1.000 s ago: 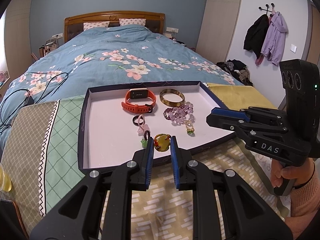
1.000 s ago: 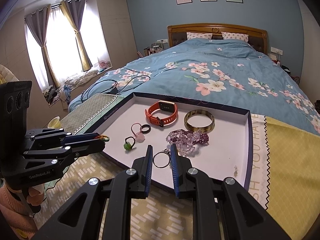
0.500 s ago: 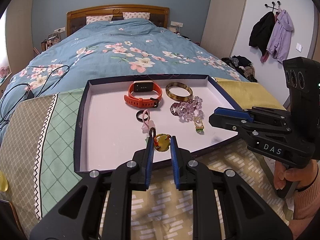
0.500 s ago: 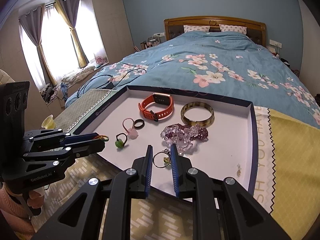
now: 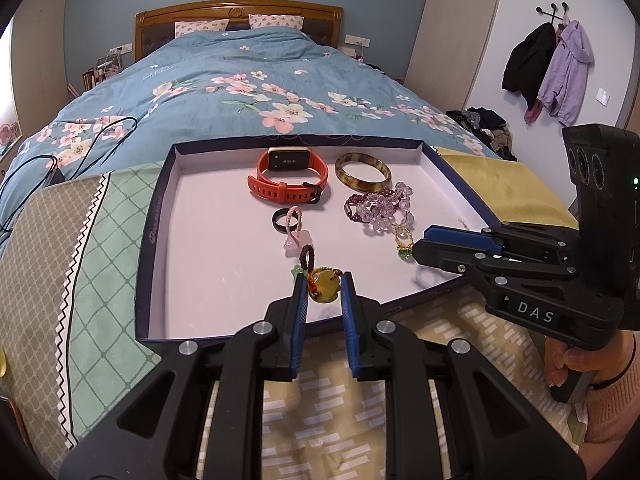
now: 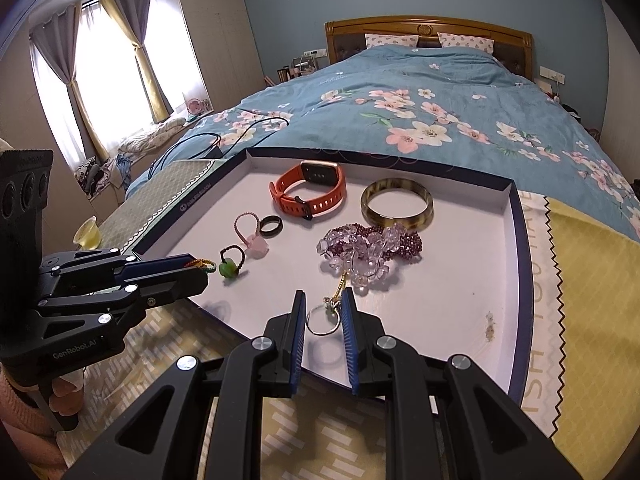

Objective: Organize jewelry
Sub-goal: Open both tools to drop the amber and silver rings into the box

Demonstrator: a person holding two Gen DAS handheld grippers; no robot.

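1. Your left gripper holds an amber pendant on a braided cord between its narrow blue pads. It hangs just above the near edge of the tray.
2. Your right gripper is closed narrowly on a silver ring with a small gold and green charm. It also sits over the tray's near edge.
3. Compared with a second ago, both grippers have come down and a little forward, so the tray floor looks closer in each view. The grip on each piece is unchanged.
4. This suggests you are lowering both pieces to lay them on the tray; neither has been released yet.
5. Already lying on the tray's white floor: an orange watch at the far side and a brown bangle to its right.
6. Nearer lie purple bead bracelets in a heap, a black ring, a pink charm loop and a green charm.
7. The tray is a shallow dark-rimmed box lid resting on patterned cloths, green and beige, at the foot of a bed.
8. The bed has a blue floral duvet and a wooden headboard. Black cables lie on its left side.
9. Coats hang on wall hooks at the right of the left view. Curtained windows show in the right view.
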